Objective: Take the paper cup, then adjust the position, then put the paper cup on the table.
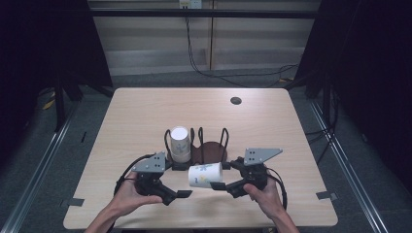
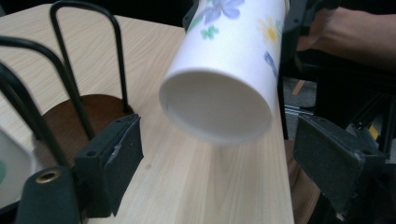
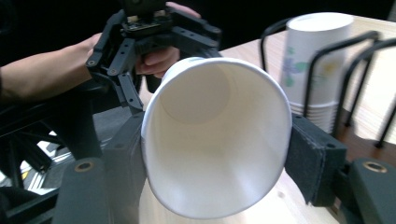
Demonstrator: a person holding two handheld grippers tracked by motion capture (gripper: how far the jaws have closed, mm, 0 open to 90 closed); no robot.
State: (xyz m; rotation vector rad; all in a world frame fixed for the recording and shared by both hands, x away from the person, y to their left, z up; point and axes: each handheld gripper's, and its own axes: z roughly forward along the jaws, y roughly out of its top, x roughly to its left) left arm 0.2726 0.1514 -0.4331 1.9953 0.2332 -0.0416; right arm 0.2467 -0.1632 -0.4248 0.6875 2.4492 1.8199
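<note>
Paper cup (image 1: 205,174) lies sideways near the desk's (image 1: 145,111) front edge, pinched by the right gripper (image 1: 219,186) for racking, left gripper (image 1: 183,193) spread.

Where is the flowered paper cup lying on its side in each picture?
High view: flowered cup low centre, on its side, clamped by the right gripper.
Left gripper view: top centre, base toward the camera.
Right gripper view: centre, mouth toward the camera.
Shared landmark: wire rack.

Lab recording bay: bare wooden table (image 1: 145,111) at frame centre, black curtains (image 1: 43,43) at left and right edges, cables (image 1: 228,75) trailing over grey floor at top, floor rails (image 1: 39,170) alongside.
</note>
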